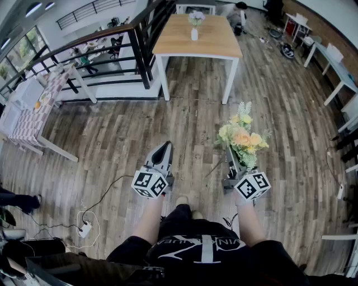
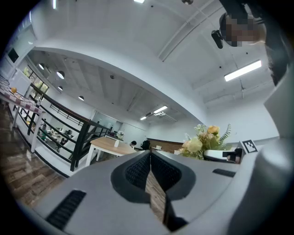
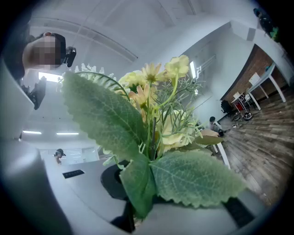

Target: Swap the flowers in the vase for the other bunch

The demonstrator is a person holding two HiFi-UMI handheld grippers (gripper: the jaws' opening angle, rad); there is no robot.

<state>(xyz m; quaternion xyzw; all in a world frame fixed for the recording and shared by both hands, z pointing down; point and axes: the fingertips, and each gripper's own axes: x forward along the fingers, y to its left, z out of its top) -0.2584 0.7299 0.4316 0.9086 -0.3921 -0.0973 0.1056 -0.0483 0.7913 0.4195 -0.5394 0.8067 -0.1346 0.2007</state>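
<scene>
Filling right claw's (image 1: pixel 231 163) view, the clamped bouquet (image 3: pixel 151 137) hides the vase (image 1: pixel 194 34).

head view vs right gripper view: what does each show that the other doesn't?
Head view only: the left gripper, shut and empty, and the vase of small flowers on the far table. Right gripper view only: the stems running down between the jaws, under broad green leaves. Both: the yellow bunch held in the right gripper.
</scene>
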